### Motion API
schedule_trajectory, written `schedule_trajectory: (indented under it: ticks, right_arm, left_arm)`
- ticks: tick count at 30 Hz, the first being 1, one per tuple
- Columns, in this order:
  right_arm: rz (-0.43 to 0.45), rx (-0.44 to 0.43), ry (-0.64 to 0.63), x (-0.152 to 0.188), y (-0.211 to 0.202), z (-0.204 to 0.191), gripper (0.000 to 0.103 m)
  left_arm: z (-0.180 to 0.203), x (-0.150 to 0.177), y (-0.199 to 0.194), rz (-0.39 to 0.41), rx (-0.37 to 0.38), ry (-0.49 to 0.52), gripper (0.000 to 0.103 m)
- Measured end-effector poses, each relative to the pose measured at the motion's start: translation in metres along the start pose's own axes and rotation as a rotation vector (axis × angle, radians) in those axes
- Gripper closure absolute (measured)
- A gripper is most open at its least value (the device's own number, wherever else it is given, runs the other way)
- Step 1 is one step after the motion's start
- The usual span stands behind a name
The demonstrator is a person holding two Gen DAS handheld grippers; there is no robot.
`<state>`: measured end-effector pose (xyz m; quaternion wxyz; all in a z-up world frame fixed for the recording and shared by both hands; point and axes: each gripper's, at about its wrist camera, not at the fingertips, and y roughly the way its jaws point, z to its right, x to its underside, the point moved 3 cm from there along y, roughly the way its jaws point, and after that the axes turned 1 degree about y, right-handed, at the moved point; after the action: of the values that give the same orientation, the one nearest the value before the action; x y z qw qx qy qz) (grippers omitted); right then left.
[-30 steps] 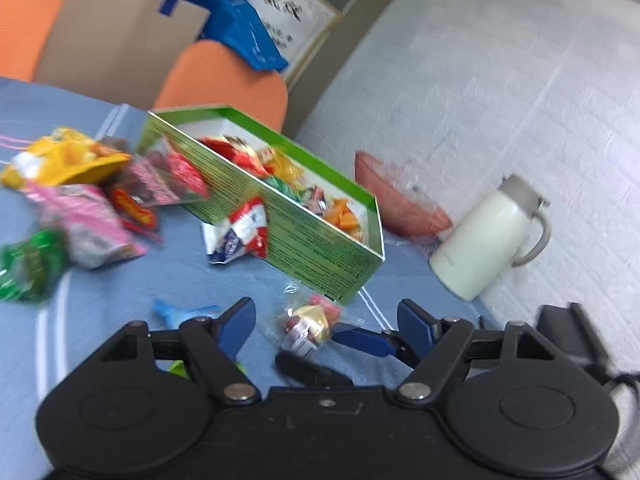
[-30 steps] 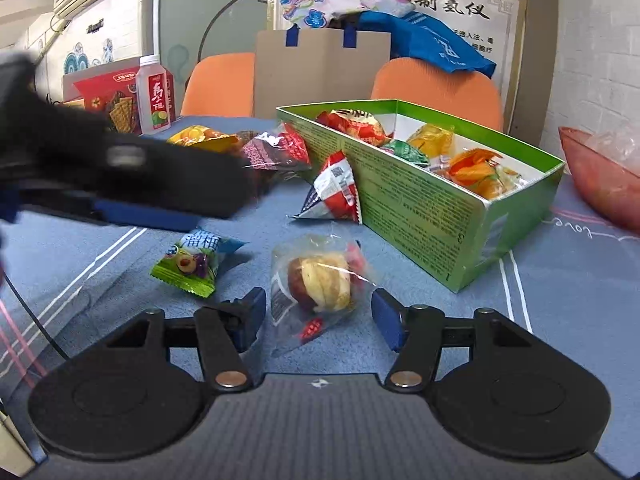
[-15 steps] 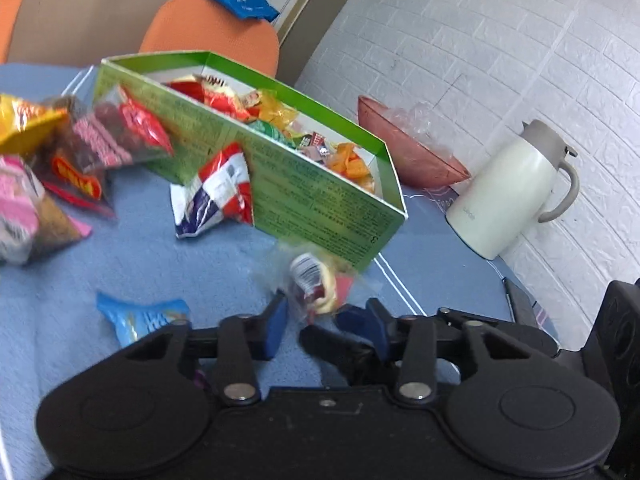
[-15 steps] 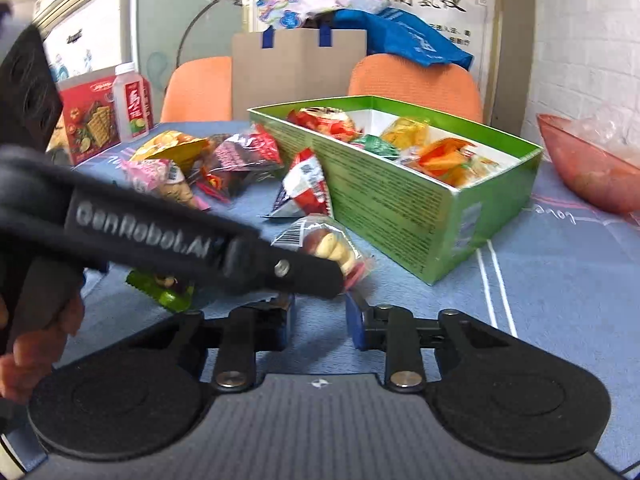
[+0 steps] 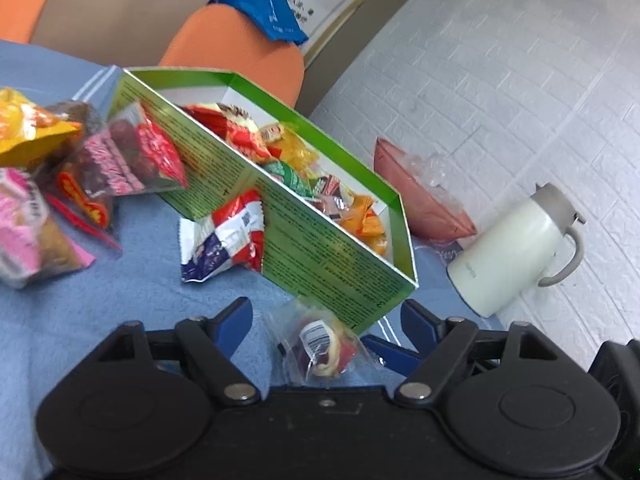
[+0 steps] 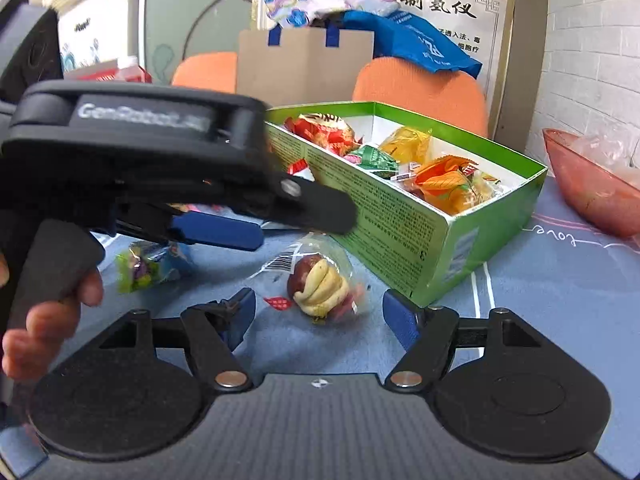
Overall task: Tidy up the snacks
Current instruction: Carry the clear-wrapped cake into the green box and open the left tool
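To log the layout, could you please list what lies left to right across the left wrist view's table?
Pink snack packet → red, white and blue snack packet → clear-wrapped date-and-walnut snack → red translucent bowl → cream thermos jug.

One green box [image 6: 404, 236] sits at twelve o'clock of the right wrist view, with about five wrapped snacks [image 6: 452, 188] visible inside; the pile hides any beneath. Outside it, the left wrist view shows five loose packets: one clear date packet [image 5: 324, 346] at six o'clock, one red-and-white packet [image 5: 228, 240], and three at nine o'clock. Two orange chairs [image 6: 420, 84], one red bowl [image 6: 588, 188], one white jug [image 5: 516, 252].
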<state>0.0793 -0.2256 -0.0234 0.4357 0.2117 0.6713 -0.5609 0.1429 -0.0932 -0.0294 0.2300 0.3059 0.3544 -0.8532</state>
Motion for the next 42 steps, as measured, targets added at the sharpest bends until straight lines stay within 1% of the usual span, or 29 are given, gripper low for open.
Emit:
schedule_trajectory:
  ticks: [1, 2, 3, 4, 6, 9, 12, 15, 17, 22, 26, 29, 32, 33, 34, 35, 36, 37, 38, 39, 40, 41, 42]
  right_arm:
    - [-0.003, 0.0, -0.001, -0.001, 0.003, 0.0, 0.001]
    - [-0.018, -0.007, 0.003, -0.001, 0.007, 0.0, 0.012]
    - [-0.028, 0.005, 0.006, -0.002, 0.009, 0.0, 0.016]
    - [-0.024, 0.015, 0.001, -0.002, 0.009, -0.001, 0.026]
    - [-0.004, 0.018, -0.013, -0.001, 0.004, -0.004, 0.027]
    - [0.033, 0.024, -0.017, 0.0, -0.006, -0.004, 0.028]
    - [0.09, 0.047, -0.046, -0.006, -0.023, -0.006, 0.028]
    - [0.168, 0.061, -0.059, -0.021, -0.038, -0.002, 0.028]
    - [0.216, 0.066, -0.06, -0.03, -0.043, 0.004, 0.028]
    - [0.302, 0.099, -0.075, -0.053, -0.039, 0.02, 0.027]
    - [0.316, 0.11, -0.074, -0.068, -0.021, 0.037, 0.027]
    - [0.306, 0.108, -0.067, -0.075, -0.006, 0.046, 0.027]
    - [0.294, 0.109, -0.057, -0.077, 0.004, 0.051, 0.027]
    - [0.293, 0.11, -0.055, -0.077, 0.008, 0.053, 0.026]
    - [0.291, 0.113, -0.054, -0.076, 0.011, 0.053, 0.021]
    - [0.283, 0.118, -0.055, -0.074, 0.017, 0.055, 0.012]
    - [0.262, 0.126, -0.06, -0.071, 0.022, 0.055, 0.004]
    - [0.224, 0.127, -0.066, -0.068, 0.029, 0.056, 0.0]
    - [0.187, 0.135, -0.061, -0.064, 0.033, 0.057, 0.0]
    - [0.175, 0.134, -0.048, -0.059, 0.032, 0.058, 0.0]
    - [0.201, 0.132, -0.025, -0.056, 0.027, 0.059, 0.0]
    - [0.209, 0.129, -0.008, -0.053, 0.02, 0.06, 0.0]
    - [0.214, 0.133, 0.008, -0.051, 0.014, 0.06, 0.0]
  left_arm:
    - [-0.001, 0.001, 0.005, -0.02, 0.002, 0.0, 0.005]
    - [-0.004, 0.004, 0.012, -0.053, 0.007, -0.011, 0.034]
    - [-0.006, 0.006, 0.015, -0.061, 0.002, -0.01, 0.042]
    - [-0.005, 0.008, 0.016, -0.055, 0.022, -0.012, 0.042]
    - [-0.003, 0.01, 0.011, -0.041, 0.027, -0.019, 0.042]
    - [0.005, 0.01, 0.002, -0.017, 0.042, -0.001, 0.043]
    - [0.021, 0.003, -0.014, 0.034, 0.071, 0.029, 0.043]
    - [0.037, -0.013, -0.025, 0.089, 0.09, 0.072, 0.043]
    - [0.046, -0.027, -0.027, 0.111, 0.102, 0.099, 0.043]
    - [0.055, -0.059, -0.014, 0.134, 0.133, 0.11, 0.043]
    - [0.05, -0.078, 0.01, 0.138, 0.136, 0.097, 0.042]
    - [0.043, -0.085, 0.025, 0.132, 0.137, 0.074, 0.042]
    - [0.037, -0.09, 0.038, 0.123, 0.129, 0.073, 0.041]
    - [0.035, -0.091, 0.041, 0.121, 0.123, 0.077, 0.039]
    - [0.032, -0.091, 0.045, 0.119, 0.115, 0.084, 0.036]
    - [0.029, -0.09, 0.05, 0.109, 0.095, 0.085, 0.023]
    - [0.024, -0.089, 0.054, 0.092, 0.071, 0.079, 0.001]
    - [0.017, -0.086, 0.056, 0.078, 0.028, 0.061, 0.0]
    - [0.01, -0.082, 0.054, 0.081, -0.011, 0.046, 0.0]
    - [0.006, -0.08, 0.05, 0.091, -0.016, 0.04, 0.0]
    - [0.003, -0.077, 0.044, 0.098, 0.002, 0.037, 0.0]
    - [0.001, -0.075, 0.035, 0.107, 0.022, 0.03, 0.0]
    - [0.001, -0.074, 0.026, 0.114, 0.024, 0.024, 0.0]
